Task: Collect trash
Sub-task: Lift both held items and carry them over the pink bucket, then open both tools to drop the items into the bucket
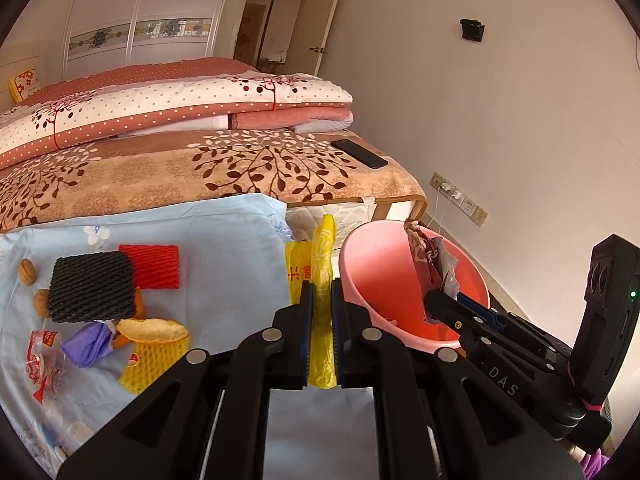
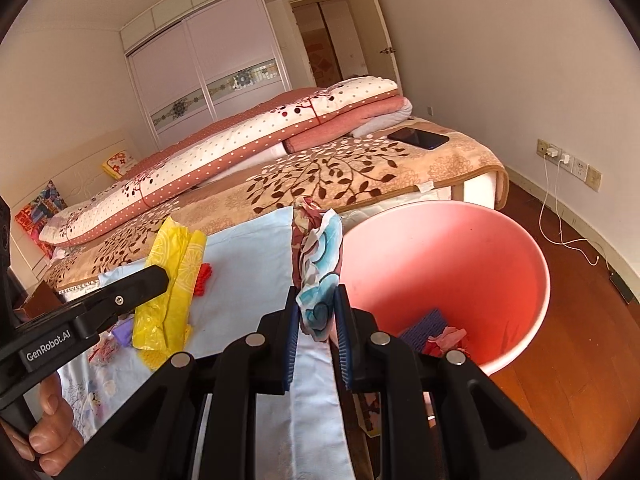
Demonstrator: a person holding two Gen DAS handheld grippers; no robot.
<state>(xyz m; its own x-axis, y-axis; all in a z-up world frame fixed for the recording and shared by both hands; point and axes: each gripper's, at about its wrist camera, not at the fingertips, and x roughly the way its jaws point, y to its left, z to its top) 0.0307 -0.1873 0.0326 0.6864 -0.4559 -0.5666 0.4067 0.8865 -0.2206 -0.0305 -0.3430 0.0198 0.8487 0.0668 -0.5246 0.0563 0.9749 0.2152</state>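
Observation:
My left gripper point(image 1: 321, 292) is shut on a yellow plastic wrapper point(image 1: 323, 264) and holds it above the pale blue cloth point(image 1: 224, 248), just left of the pink bin point(image 1: 384, 268). It also shows in the right wrist view point(image 2: 172, 276) with the yellow wrapper point(image 2: 176, 280). My right gripper point(image 2: 318, 300) is shut on a crumpled blue, white and brown wrapper point(image 2: 318, 256) at the left rim of the pink bin point(image 2: 460, 264). In the left wrist view the right gripper point(image 1: 444, 296) holds that wrapper point(image 1: 424, 256) over the bin. The bin holds purple and red scraps point(image 2: 434, 332).
Several scraps lie on the cloth: black foam net point(image 1: 92, 288), red foam net point(image 1: 154, 266), yellow foam net point(image 1: 154, 360), peel point(image 1: 152, 330), purple wrapper point(image 1: 88, 344), walnuts point(image 1: 28, 272), a clear packet point(image 1: 42, 356). A phone point(image 1: 358, 153) lies on the bed. A charger cable point(image 2: 560, 216) trails on the wood floor.

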